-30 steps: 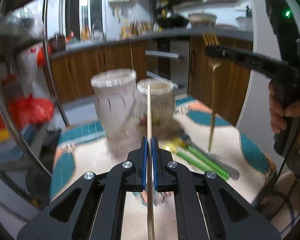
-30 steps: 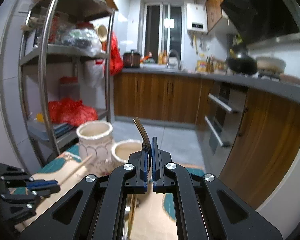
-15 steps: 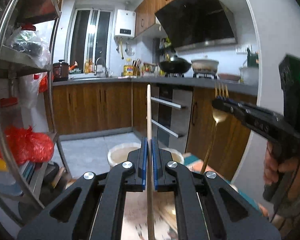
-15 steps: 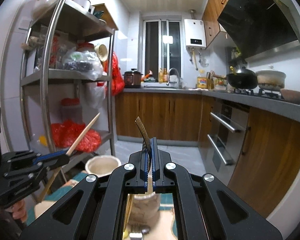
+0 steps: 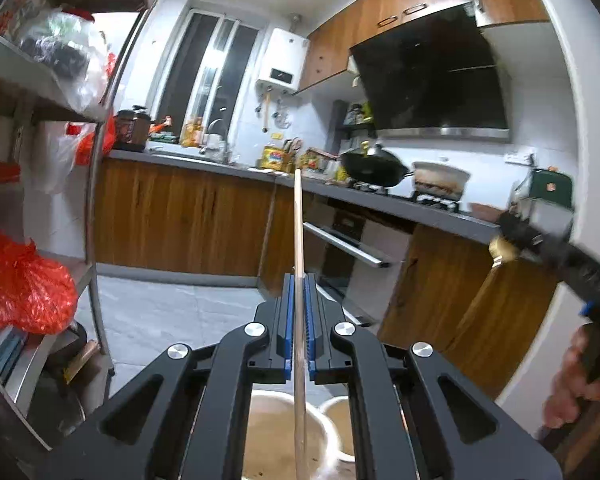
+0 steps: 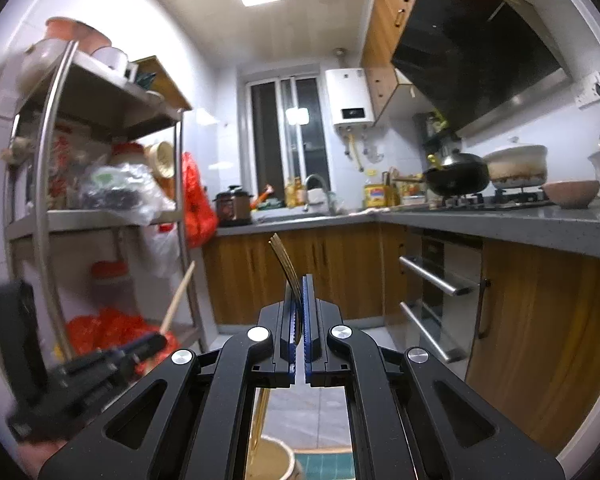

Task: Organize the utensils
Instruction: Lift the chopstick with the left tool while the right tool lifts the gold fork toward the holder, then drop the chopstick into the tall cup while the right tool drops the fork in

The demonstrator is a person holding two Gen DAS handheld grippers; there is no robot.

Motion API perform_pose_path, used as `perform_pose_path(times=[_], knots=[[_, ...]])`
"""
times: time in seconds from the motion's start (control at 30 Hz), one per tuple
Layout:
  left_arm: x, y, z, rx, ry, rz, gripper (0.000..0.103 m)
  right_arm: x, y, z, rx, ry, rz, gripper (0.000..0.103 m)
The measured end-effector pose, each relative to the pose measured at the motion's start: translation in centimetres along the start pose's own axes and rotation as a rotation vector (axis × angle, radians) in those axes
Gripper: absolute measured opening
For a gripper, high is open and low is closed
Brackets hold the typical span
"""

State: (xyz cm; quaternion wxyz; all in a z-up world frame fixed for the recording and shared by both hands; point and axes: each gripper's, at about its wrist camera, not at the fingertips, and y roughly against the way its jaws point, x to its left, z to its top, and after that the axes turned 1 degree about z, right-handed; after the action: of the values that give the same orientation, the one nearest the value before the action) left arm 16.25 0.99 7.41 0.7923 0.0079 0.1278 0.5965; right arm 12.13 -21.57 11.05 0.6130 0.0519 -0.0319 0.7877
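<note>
Two black two-finger grippers with blue pads are up in a kitchen, each carrying one utensil, and two cream ceramic holders stand below them.

Going left to right in the left wrist view: a metal shelf rack point(image 5: 96, 200) with red plastic bags, then the left gripper point(image 5: 299, 312) in the middle, its jaws pinched onto one pale wooden chopstick point(image 5: 298, 220) that stands upright through the pads and runs down over the mouth of the larger cream round holder point(image 5: 320, 432). Just right of it sits the second, smaller cream holder point(image 5: 340, 420), touching or nearly touching the first. At the far right the right gripper point(image 5: 512, 236) appears blurred, with a gold fork point(image 5: 500, 246) at its tip and a hand point(image 5: 572, 392) on its grip.

The right wrist view shows only one cream holder, low under the gripper body, and a strip of teal patterned mat point(image 6: 324, 464) that the left view hides. On its left the left gripper point(image 6: 152, 344) shows blurred, the chopstick point(image 6: 178, 300) slanting up from it. In the centre the right gripper point(image 6: 300, 312) is clamped narrow on the fork point(image 6: 286, 264), whose tines rise above the pads while its handle hangs down behind the body toward the holder. To the right runs a grey countertop point(image 6: 520, 224) with a black wok point(image 6: 456, 178) and two pots.
</note>
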Motion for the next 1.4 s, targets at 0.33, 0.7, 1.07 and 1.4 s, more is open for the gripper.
perform_pose_path(times=[0.33,0.7,1.07,1.4], knots=[[0.7,-1.5,-2.8,0.016,-0.067,0.078,0.005,0.1,-2.8,-3.5,0.135,0.033,-0.012,0.004],[1.3,-0.2,-3.8,0.050,-0.106,0.092,0.005,1.5,-4.5,-6.3,0.260,0.084,-0.006,0.004],[1.1,0.1,-3.9,0.049,-0.119,0.089,0.008,1.6,-5.3,-7.0,0.277,0.090,-0.010,0.003],[0.8,0.4,-3.9,0.041,-0.138,0.096,0.032,-0.4,-6.6,-7.7,0.305,0.042,-0.085,0.004]])
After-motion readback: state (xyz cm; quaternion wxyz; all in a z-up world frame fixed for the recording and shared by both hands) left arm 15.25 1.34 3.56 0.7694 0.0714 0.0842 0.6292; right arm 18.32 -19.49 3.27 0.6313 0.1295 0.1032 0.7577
